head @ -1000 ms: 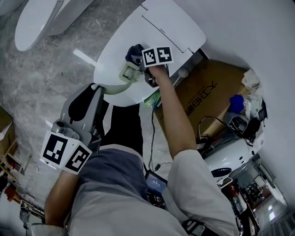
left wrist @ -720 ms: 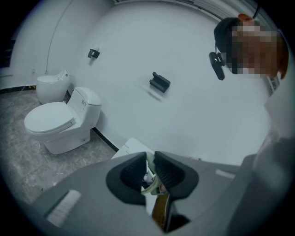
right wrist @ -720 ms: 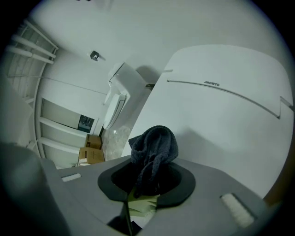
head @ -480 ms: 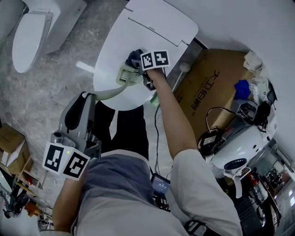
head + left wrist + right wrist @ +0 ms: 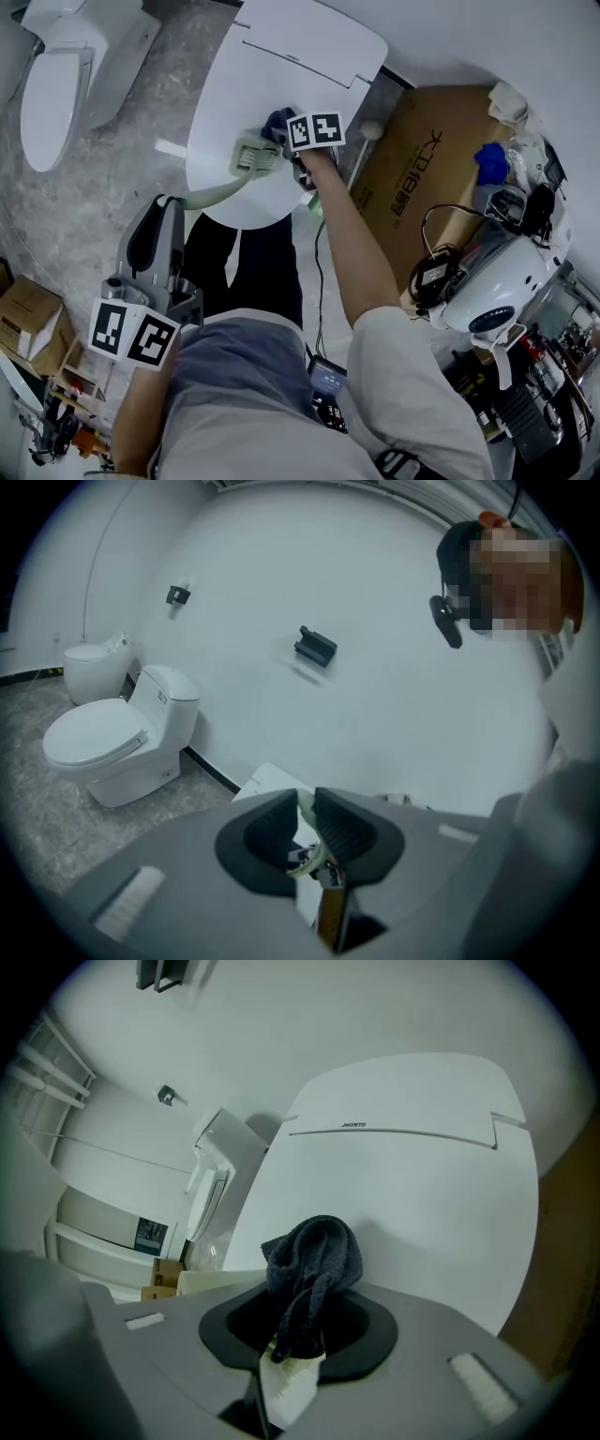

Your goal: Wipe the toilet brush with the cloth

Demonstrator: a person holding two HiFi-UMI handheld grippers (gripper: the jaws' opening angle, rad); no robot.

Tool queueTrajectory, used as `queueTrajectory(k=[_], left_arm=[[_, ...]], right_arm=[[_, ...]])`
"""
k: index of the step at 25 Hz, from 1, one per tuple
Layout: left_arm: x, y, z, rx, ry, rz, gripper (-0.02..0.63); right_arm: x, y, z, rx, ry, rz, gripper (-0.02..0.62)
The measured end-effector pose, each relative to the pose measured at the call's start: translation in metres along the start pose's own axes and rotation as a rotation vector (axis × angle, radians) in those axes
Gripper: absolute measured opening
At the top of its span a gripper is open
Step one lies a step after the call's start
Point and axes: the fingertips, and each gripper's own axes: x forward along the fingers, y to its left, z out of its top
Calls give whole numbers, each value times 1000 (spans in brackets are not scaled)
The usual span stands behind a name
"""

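The toilet brush (image 5: 251, 156) hangs over the closed toilet lid (image 5: 291, 75). Its pale handle is pinched between the nearly closed jaws of the left gripper (image 5: 307, 829). The right gripper (image 5: 302, 1330) clamps the dark cloth (image 5: 314, 1258), bunched right at the brush head.

Toilet brush (image 5: 249, 157): handle end hidden inside left gripper (image 5: 169, 204) (only a pale sliver shows). Second toilet (image 5: 56, 84), 10 o'clock, cut by edge.
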Motion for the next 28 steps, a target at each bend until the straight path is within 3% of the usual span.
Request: queueTrajectory(k=[17, 28], left_arm=[[0, 1, 1, 17, -14, -31, 0], [4, -1, 5, 9, -24, -54, 0]], right_arm=[[-22, -17, -28, 6, -22, -168, 97], [-45, 3, -40, -44, -5, -197, 97]])
